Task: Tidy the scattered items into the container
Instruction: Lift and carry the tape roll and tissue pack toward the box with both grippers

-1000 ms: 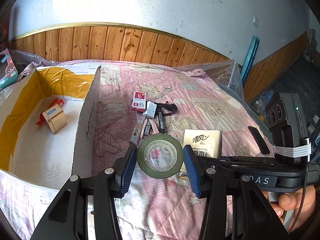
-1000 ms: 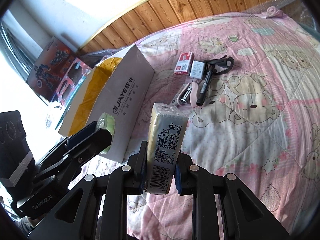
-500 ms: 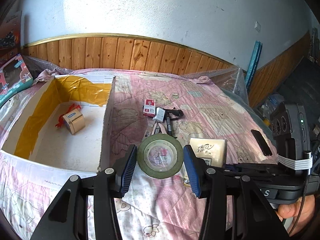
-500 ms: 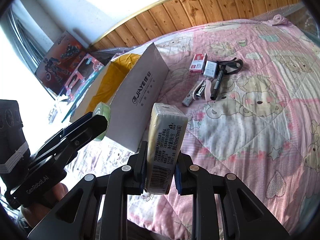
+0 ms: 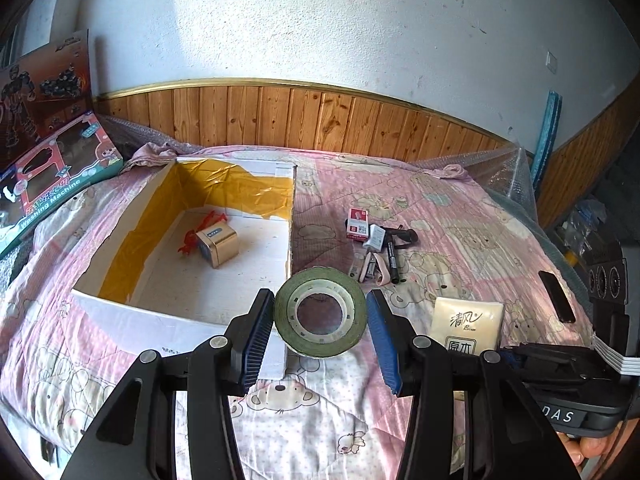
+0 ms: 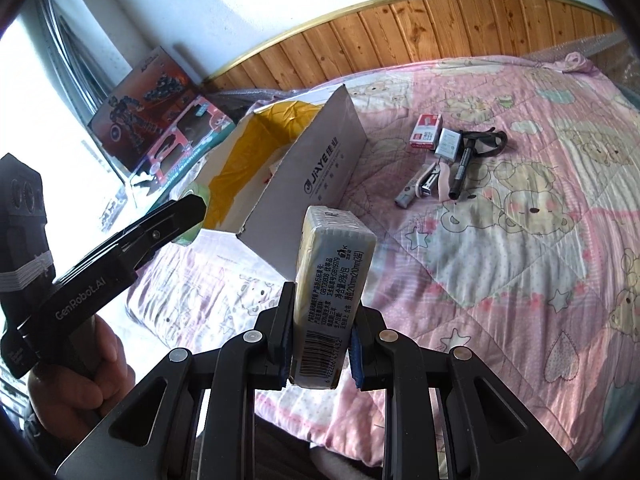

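Your left gripper (image 5: pixel 320 322) clamps a roll of green tape (image 5: pixel 320 312) between its blue pads (image 5: pixel 256 336), the roll face-on to the camera. You hold it level, raised above the bed, over the near right corner of the open cardboard box (image 5: pixel 132 320). In the right wrist view that gripper reaches in from the left edge, your hand (image 6: pixel 80 364) wrapped round its handle, its tip at the box's near end.

Your right gripper (image 6: pixel 318 350) is closed on a tissue pack (image 6: pixel 330 280), standing upright in the jaws, barcode side to the camera. You hold it above the pink quilt (image 6: pixel 520 260), just off the box's near right corner, outside the box.

The box sits on the left side of the bed, yellow tape lining its inner walls. Inside lies a small gold tin (image 5: pixel 217 240) beside a red ribbon (image 5: pixel 200 226).

Loose on the quilt right of the box, toward the bed's far middle: a red-and-white small box (image 5: pixel 357 228), a small white pack (image 5: pixel 376 236), a black marker (image 5: pixel 393 258), a stapler (image 5: pixel 370 268). A black phone (image 5: pixel 557 296) lies near the bed's right edge.
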`<action>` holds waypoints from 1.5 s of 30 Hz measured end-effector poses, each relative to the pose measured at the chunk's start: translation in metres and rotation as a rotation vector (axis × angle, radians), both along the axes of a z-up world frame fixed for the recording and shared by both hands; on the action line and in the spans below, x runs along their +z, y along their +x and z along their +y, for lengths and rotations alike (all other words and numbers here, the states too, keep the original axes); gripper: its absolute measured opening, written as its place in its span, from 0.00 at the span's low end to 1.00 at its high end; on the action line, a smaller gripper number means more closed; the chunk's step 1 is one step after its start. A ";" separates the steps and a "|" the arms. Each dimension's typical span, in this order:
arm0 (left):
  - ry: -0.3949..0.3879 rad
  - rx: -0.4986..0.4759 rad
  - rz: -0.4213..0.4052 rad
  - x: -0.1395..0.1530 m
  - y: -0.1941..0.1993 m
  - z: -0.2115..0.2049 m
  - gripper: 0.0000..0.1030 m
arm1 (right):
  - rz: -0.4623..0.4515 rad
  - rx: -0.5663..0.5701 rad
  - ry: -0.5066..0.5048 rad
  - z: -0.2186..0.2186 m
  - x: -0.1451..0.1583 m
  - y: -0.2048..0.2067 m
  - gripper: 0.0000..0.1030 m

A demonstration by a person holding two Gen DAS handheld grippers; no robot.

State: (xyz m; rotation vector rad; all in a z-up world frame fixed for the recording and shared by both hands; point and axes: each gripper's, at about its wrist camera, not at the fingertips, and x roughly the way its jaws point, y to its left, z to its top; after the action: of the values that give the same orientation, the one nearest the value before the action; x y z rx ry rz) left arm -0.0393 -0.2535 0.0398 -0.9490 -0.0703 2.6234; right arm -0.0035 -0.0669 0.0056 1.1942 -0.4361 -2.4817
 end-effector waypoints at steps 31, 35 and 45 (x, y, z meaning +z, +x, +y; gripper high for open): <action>0.091 0.160 0.059 0.037 -0.011 -0.091 0.47 | 0.127 0.179 0.040 -0.077 0.058 -0.025 0.23; 0.060 0.166 0.046 0.033 -0.025 -0.090 0.47 | 0.129 0.185 0.036 -0.082 0.061 -0.036 0.23; 0.013 0.175 0.020 0.027 -0.056 -0.093 0.47 | 0.141 0.207 0.033 -0.096 0.070 -0.065 0.23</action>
State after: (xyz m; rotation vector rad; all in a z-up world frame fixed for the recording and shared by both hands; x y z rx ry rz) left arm -0.0950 -0.3465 0.0672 -0.9510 -0.1728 2.7877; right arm -0.0685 -0.1630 0.0761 1.0123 -0.2218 -2.3823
